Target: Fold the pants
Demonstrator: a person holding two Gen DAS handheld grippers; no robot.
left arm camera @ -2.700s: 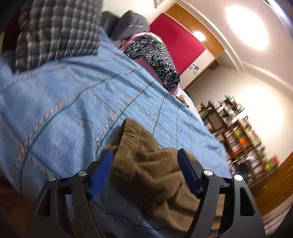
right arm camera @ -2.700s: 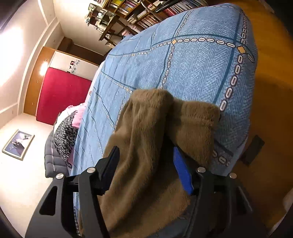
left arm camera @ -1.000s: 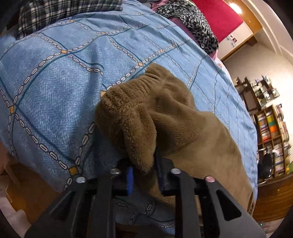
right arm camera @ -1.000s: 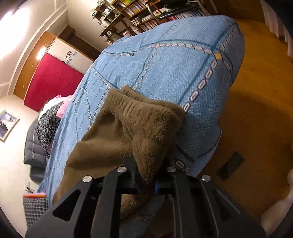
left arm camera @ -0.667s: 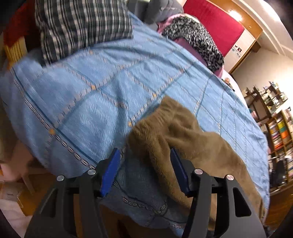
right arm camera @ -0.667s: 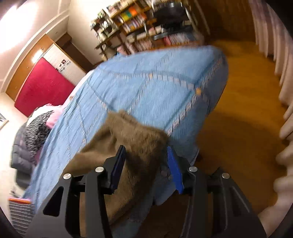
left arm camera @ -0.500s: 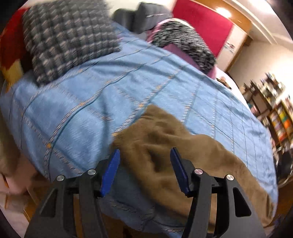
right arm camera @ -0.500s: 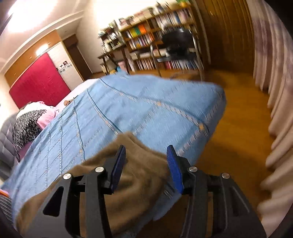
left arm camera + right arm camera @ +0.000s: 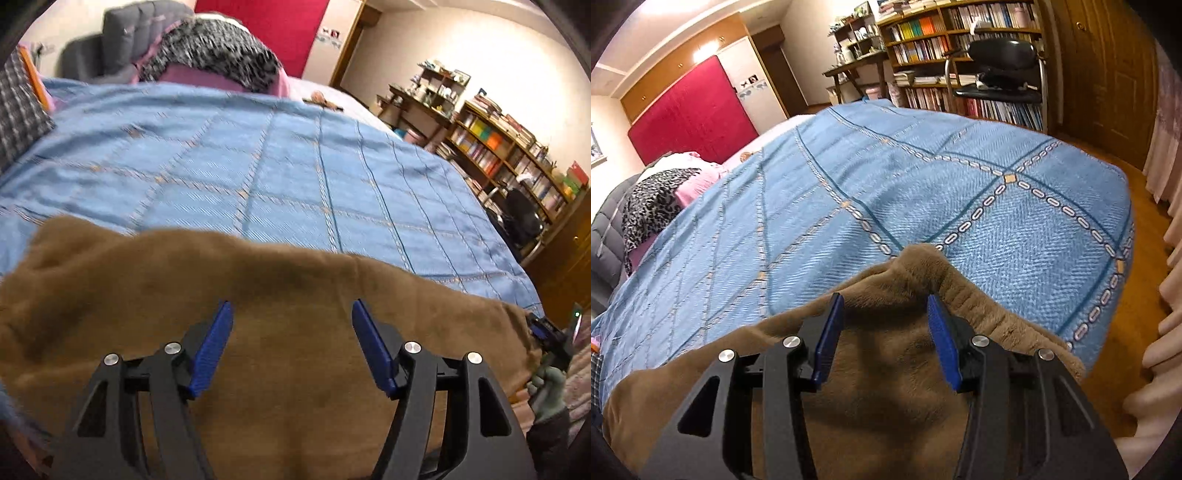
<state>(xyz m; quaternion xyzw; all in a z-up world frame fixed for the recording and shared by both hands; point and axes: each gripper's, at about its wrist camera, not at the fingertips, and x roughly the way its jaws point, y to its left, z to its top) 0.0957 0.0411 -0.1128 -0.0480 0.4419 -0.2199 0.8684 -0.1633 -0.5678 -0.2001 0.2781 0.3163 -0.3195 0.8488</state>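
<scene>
Brown fleece pants (image 9: 147, 277) lie stretched along the near edge of a blue patterned bedspread (image 9: 295, 166). My left gripper (image 9: 290, 302) hovers over their middle; its jaws are opening, with only flat cloth beneath and nothing pinched. In the right wrist view one end of the pants (image 9: 916, 266) forms a small peak near the bed's corner. My right gripper (image 9: 883, 297) stands open just above it, its pads clear of the cloth. The right gripper (image 9: 543, 330), held by a gloved hand, also shows at the far right of the left wrist view.
A checked pillow (image 9: 18, 107) and a leopard-print blanket (image 9: 214, 55) lie at the bed's far end. Bookshelves (image 9: 517, 147) and an office chair (image 9: 997, 66) stand beyond the bed. Wooden floor (image 9: 1126, 350) and a curtain (image 9: 1167, 295) border the right corner.
Both grippers let go of the pinched pants ends and opened. The left one swung right along the pants to their middle. The pants now lie flat along the bed edge.
</scene>
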